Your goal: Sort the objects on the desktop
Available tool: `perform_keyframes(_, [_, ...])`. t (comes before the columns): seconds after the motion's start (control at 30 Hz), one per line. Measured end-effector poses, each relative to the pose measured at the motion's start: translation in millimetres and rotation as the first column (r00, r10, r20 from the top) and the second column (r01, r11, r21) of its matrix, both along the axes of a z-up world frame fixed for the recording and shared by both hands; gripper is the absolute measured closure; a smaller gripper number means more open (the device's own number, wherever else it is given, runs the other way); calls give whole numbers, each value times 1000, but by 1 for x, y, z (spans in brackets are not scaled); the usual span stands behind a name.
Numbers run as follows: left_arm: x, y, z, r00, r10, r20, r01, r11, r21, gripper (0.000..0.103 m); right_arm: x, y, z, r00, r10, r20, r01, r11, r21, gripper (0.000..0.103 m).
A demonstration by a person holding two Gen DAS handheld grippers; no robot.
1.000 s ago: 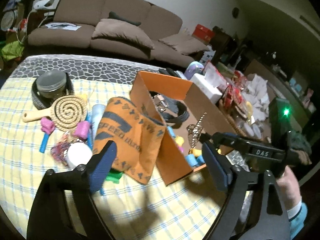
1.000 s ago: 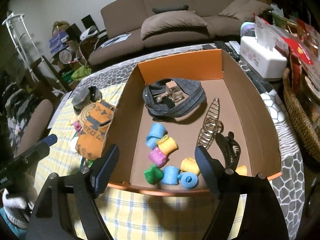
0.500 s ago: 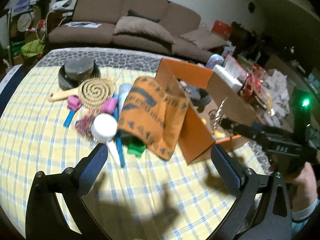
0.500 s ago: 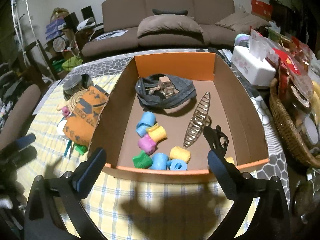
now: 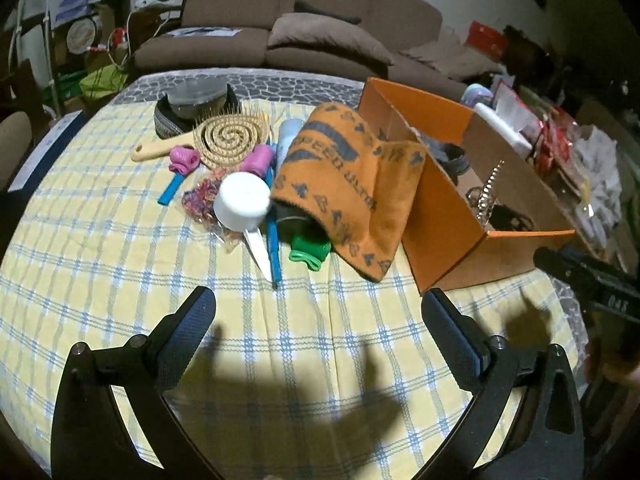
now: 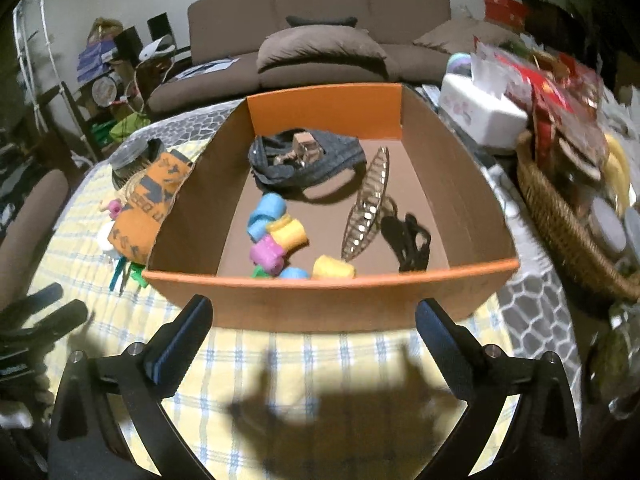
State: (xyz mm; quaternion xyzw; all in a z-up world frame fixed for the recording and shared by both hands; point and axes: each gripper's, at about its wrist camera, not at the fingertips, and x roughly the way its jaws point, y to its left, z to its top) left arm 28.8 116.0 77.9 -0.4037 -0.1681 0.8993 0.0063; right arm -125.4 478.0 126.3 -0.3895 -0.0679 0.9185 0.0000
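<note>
Both grippers are seen with jaws spread wide and nothing held between them. The left gripper (image 5: 318,310) is poised above the yellow checked tablecloth (image 5: 120,280), near the pile of unsorted items: a spiral hairbrush (image 5: 228,138), pink curlers (image 5: 185,159), a white scoop (image 5: 244,200), a green curler (image 5: 310,250) and an orange cloth (image 5: 348,176) draped against the left wall of the cardboard box (image 5: 448,232). The right gripper (image 6: 312,316) is positioned just before the near wall of that box (image 6: 328,300). Inside it, coloured curlers (image 6: 280,236), a gold hair clip (image 6: 366,208), a black claw clip (image 6: 408,240) and a grey band (image 6: 308,164) are found. A wicker basket (image 6: 560,224) is placed to the right of the box.
</note>
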Motion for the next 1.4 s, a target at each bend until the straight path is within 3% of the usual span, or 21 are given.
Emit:
perform_keyframes(0.37, [-5,1,-30,997,50,63,-49,999,-20,0,-4,-8,-40,998,13,66,-16,999,45,1])
perform_keyframes(0.6, [-10,7,-46,996,22,88,-18,998,-53,0,-11,-8,-62,996,9,93,-15,997,70,1])
perform_keyframes(1.0, [-18,12,-56,994,43,97,-36,997,-71,0,-18,-6,-80,996,1,89,-7,997,76,1])
perform_keyframes(1.23, [-23,27,-62,992,56,115,-33,980,-197,0,-24,-9,-88,996,-4,89,-5,996,95,0])
perform_keyframes(1.4, [-23,26,-62,992,55,110,-33,981,-193,0,-26,-9,-90,997,-13,81,5,995,95,0])
